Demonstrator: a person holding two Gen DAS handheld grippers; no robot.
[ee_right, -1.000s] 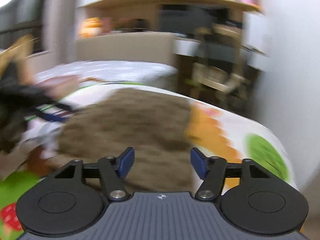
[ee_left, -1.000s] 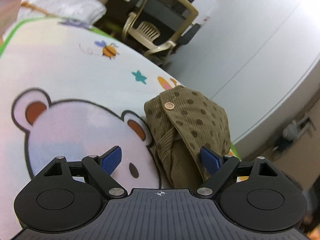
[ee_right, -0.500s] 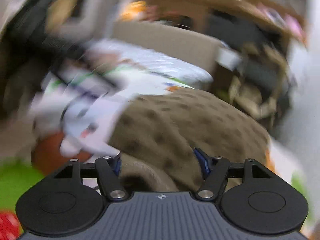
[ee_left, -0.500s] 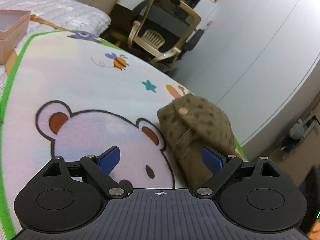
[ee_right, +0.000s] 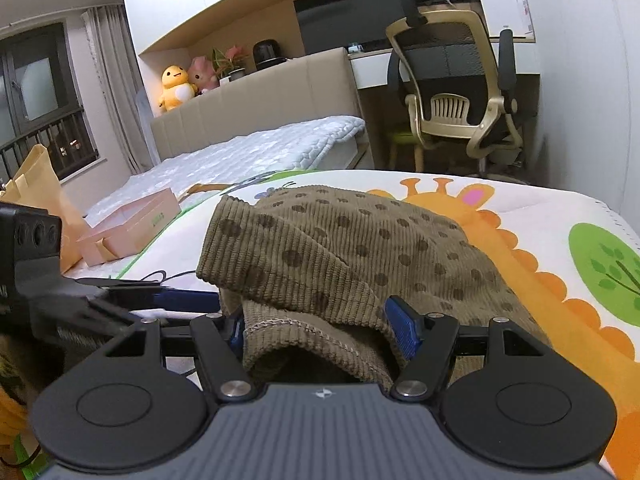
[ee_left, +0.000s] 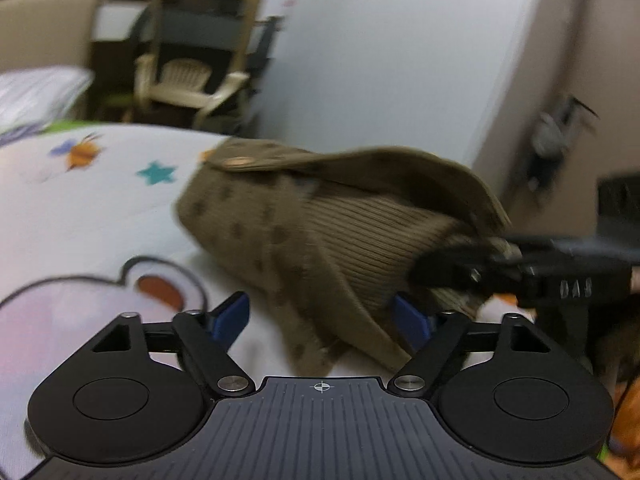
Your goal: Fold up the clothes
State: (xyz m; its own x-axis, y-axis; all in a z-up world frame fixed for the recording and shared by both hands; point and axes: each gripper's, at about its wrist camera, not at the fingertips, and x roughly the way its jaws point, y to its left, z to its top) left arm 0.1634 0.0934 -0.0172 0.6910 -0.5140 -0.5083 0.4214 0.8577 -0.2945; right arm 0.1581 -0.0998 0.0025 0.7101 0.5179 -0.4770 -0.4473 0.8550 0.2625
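Lying bunched on the cartoon play mat [ee_right: 532, 216] is the olive dotted corduroy garment [ee_right: 352, 248]. The right gripper [ee_right: 322, 326] has its blue pads pressed on the garment's near folded edge. The left gripper [ee_left: 320, 318] is closing, cloth between its jaws but not yet pinched.

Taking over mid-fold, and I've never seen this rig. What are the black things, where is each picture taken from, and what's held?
There is no robot arm. A person holds a two-finger gripper in each hand, and each has a camera looking along its fingers. One picture comes from the left gripper, the other from the right gripper. A dotted corduroy garment lies on a cartoon-print mat. The right gripper clamps a bunched fold. The left gripper's jaws are closing around cloth, not yet pinching.
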